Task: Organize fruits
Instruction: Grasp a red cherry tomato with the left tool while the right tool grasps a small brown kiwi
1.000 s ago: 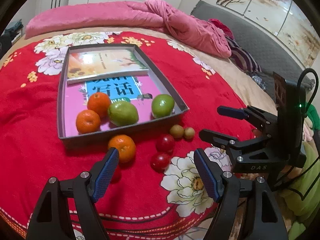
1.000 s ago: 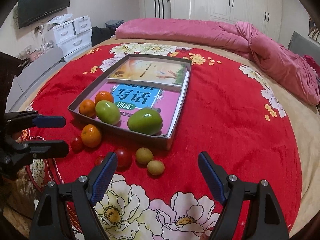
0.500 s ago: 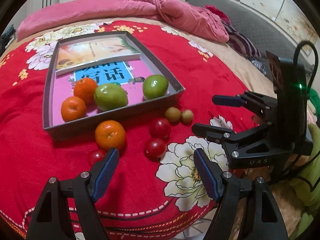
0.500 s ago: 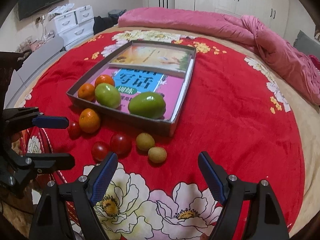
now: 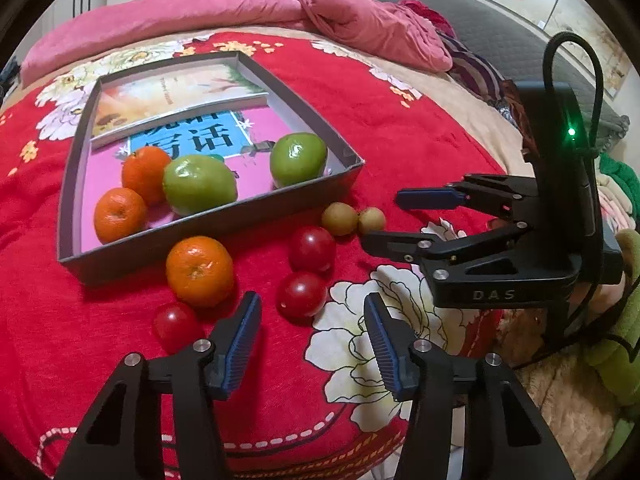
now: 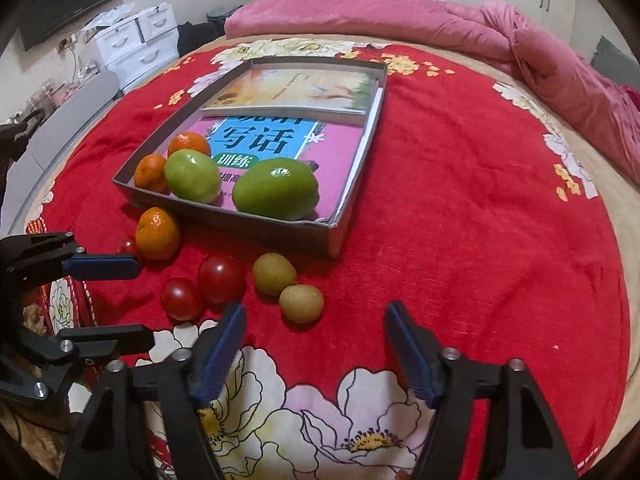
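Observation:
A grey cardboard box (image 5: 216, 226) (image 6: 256, 226) on the red bedspread holds two oranges, two green fruits (image 5: 199, 184) (image 6: 275, 189) and books. In front of it lie an orange (image 5: 199, 271) (image 6: 157, 233), three red tomatoes (image 5: 302, 294) (image 6: 221, 279) and two small tan fruits (image 5: 340, 219) (image 6: 301, 303). My left gripper (image 5: 312, 322) hovers just short of the nearest tomato, jaws closing, nothing between them. My right gripper (image 6: 314, 330) hangs just before the nearer tan fruit, jaws closing and empty. Each gripper also shows in the other's view, the right gripper (image 5: 400, 216) and the left gripper (image 6: 132, 300).
A rumpled pink quilt (image 5: 320, 8) (image 6: 520, 40) lies across the far side of the bed. White drawers (image 6: 136, 44) and a wall television stand beyond the bed's left side. Green and mixed fabrics (image 5: 616, 320) pile up off the bed's right edge.
Both grippers have sunk closer to the loose fruit and their jaws have narrowed. The fruit and the box have not moved.

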The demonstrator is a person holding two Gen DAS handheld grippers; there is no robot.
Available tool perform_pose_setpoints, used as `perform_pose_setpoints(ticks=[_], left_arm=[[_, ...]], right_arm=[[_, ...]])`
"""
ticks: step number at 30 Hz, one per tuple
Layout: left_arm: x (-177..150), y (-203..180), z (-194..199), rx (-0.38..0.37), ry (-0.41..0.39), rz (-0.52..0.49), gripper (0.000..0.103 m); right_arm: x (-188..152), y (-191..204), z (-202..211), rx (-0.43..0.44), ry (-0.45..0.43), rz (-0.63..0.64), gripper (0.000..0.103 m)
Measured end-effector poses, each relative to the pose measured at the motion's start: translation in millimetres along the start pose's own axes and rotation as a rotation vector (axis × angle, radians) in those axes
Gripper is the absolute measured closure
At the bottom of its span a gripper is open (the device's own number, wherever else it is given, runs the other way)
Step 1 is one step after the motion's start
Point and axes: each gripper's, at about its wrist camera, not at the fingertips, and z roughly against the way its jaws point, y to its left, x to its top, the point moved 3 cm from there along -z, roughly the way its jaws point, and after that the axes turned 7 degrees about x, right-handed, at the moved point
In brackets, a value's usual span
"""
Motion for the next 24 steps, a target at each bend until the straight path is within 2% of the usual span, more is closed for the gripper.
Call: perform_pose_setpoints(ticks=[8,13,19,24], left_arm=[[0,-2,-10,0.003,0.024,-0.014,0.054],[4,-2,-17,0.014,0.030,-0.014,0.057],[5,-1,-25,0.018,0.042,-0.017,0.063],[5,-4,-32,0.033,0.050,-0.029,0.064]], right_arm=[[2,5,-12,0.022,0.024,0.062,0.061],[4,10,-17,0.030,0.034,0.113,0.078],[4,11,-14,0.060,0.026,0.108,0.078],[3,12,-9,0.072,0.015,0.098,0.078]])
